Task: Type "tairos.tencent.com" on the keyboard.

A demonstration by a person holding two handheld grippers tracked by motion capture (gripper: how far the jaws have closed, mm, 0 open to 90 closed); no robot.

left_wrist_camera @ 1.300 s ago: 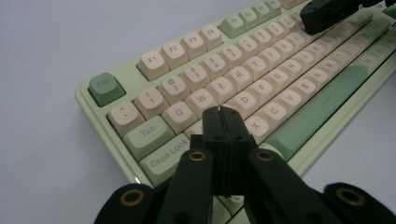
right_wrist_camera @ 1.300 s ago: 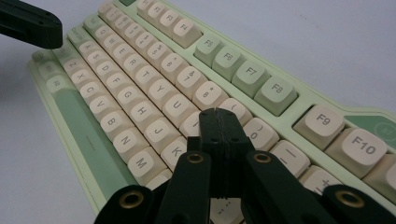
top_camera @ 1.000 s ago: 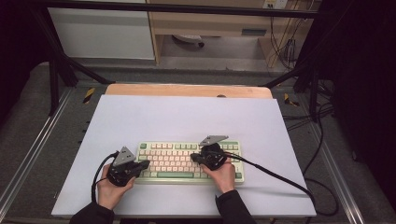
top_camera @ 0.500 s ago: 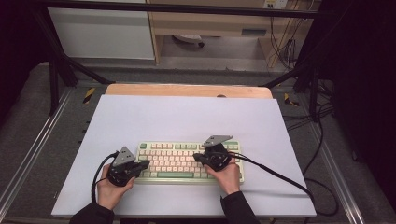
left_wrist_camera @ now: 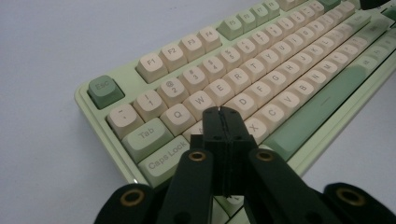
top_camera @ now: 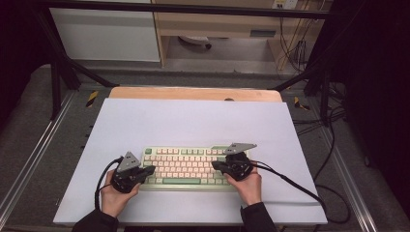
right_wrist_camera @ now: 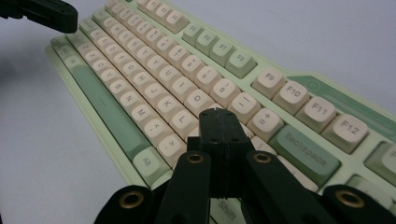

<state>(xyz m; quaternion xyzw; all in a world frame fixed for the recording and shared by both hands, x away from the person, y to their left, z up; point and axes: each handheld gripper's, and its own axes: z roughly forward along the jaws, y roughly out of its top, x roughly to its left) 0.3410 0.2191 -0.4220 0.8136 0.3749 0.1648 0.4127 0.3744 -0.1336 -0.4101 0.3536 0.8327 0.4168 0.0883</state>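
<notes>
A: High view is showing the keyboard (top_camera: 186, 166) lying flat near the front edge of the white surface (top_camera: 193, 121), with the left gripper (top_camera: 145, 170) sitting at its left end and the right gripper (top_camera: 217, 166) hovering over its right half.

B: And the fingers? In the left gripper view the left gripper's fingers (left_wrist_camera: 215, 126) are pressing together with nothing between them, tip hanging over the A and S keys. In the right gripper view the right gripper's fingers (right_wrist_camera: 217, 128) are closing on nothing too, tip above the keys right of L.

A: So both are acting as pokers, I am guessing. How is the keyboard going to handle?

B: I am judging it rigid and fairly weighty, a hard plastic case that is not flexing. The keycaps look smooth, and they are giving under a push.

A: Where to take hold?

B: I am thinking the case's two short ends, one gripper each, never the caps, since those could pop off.
</notes>
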